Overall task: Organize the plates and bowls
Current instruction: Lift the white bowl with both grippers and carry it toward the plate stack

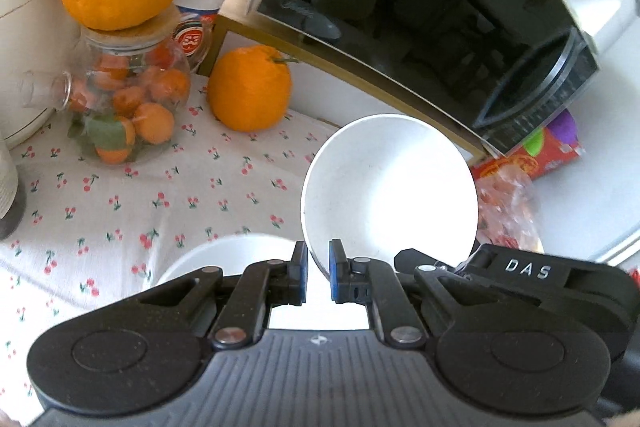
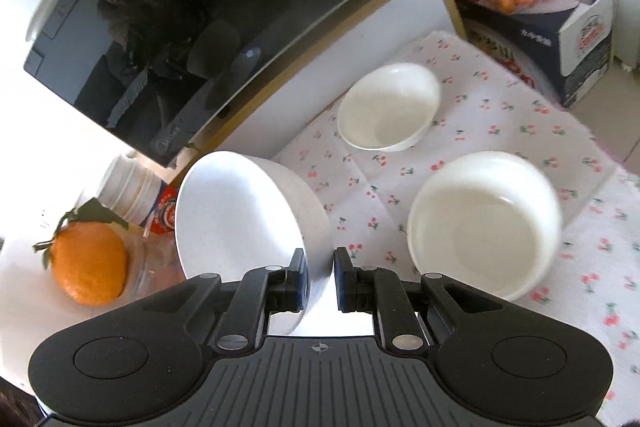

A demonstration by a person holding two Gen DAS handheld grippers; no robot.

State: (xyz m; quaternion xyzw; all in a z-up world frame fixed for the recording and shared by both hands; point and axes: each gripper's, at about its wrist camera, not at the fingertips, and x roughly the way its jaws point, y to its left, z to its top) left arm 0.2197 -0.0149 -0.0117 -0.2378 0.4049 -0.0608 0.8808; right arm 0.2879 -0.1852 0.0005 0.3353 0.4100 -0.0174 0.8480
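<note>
**Both grippers clamped on white bowls, held above the cloth**

Left-held bowl [image 1: 390,187]: rim pinched by left gripper [image 1: 318,277], tilted, above the cherry-print cloth [image 1: 120,211]. Right-held bowl [image 2: 240,223]: wall pinched by right gripper [image 2: 320,281], also tilted. Far bowl [image 2: 390,107] and near bowl [image 2: 484,219] sit upright on the cloth, apart. Microwave [image 2: 180,27] behind, orange [image 1: 249,87] and fruit jar [image 1: 128,95] to the left.

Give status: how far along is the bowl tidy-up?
Done: no stack visible yet. In hand: left gripper clamps one white bowl by its rim, right gripper another. Left: two bowls sit apart on the cherry-print cloth.
</note>
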